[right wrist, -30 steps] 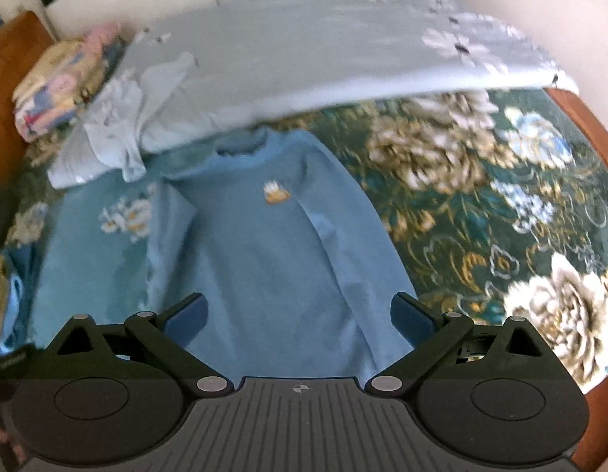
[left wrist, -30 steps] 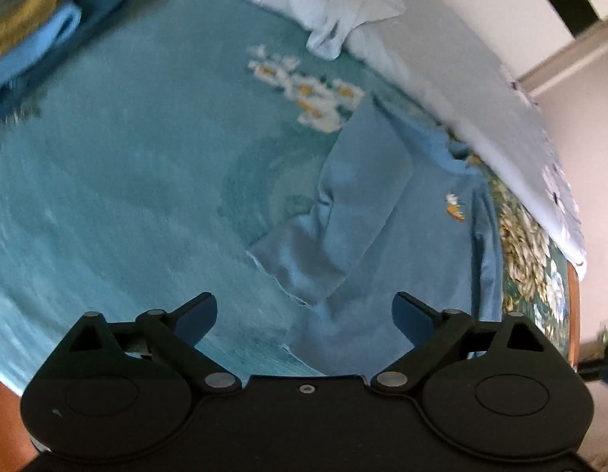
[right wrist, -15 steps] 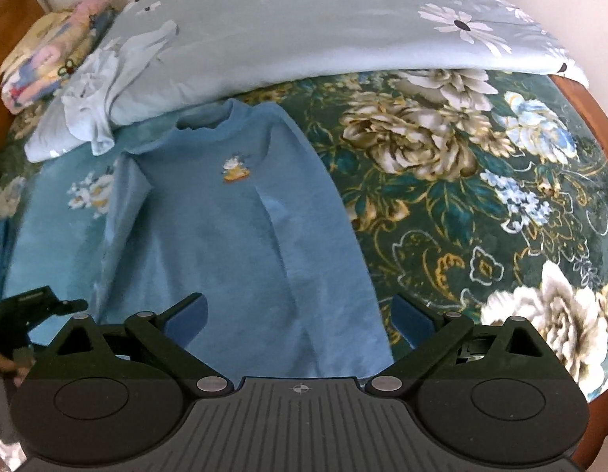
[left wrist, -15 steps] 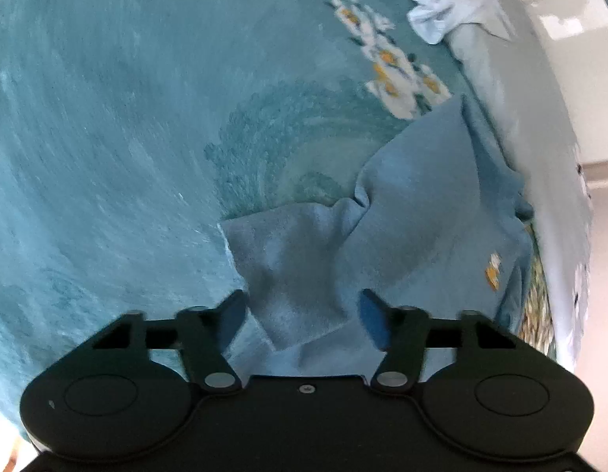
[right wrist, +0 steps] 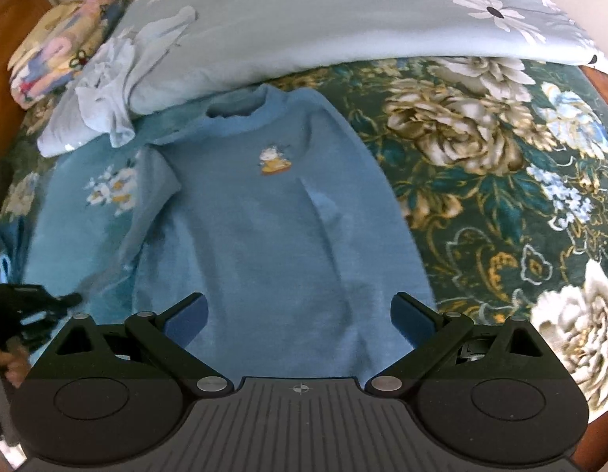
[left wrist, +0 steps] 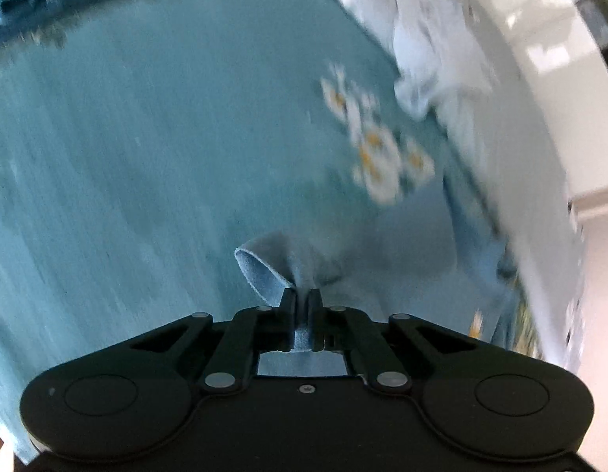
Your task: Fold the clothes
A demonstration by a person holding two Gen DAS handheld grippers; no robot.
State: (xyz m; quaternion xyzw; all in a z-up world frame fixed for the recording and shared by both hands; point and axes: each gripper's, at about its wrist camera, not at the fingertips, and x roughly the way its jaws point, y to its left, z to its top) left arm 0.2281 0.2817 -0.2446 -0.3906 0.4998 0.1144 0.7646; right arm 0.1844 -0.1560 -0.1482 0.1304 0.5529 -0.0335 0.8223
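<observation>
- Spread flat, front up, on a bed: a blue sweater (right wrist: 280, 236), collar at the far end, small cartoon patch on the chest, lower edge nearest the right gripper.
- Pinched tight in the left gripper (left wrist: 302, 298): a fold of the sweater's sleeve cuff (left wrist: 264, 267), curled up off the teal towel (left wrist: 146, 149) beneath it.
- Spread wide and gripping nothing: the right gripper (right wrist: 300, 310), poised above the sweater's lower body, blue pads clear of the cloth.
- Underneath, at right: a dark green bedspread (right wrist: 500, 212) printed with large pale flowers.
- Along the far side: a pale blue floral duvet (right wrist: 343, 19), with a crumpled light garment (right wrist: 107, 90) at its near left edge.
- At far left: a stack of folded colourful cloth (right wrist: 56, 55).
- Blurred throughout: the left wrist view.
</observation>
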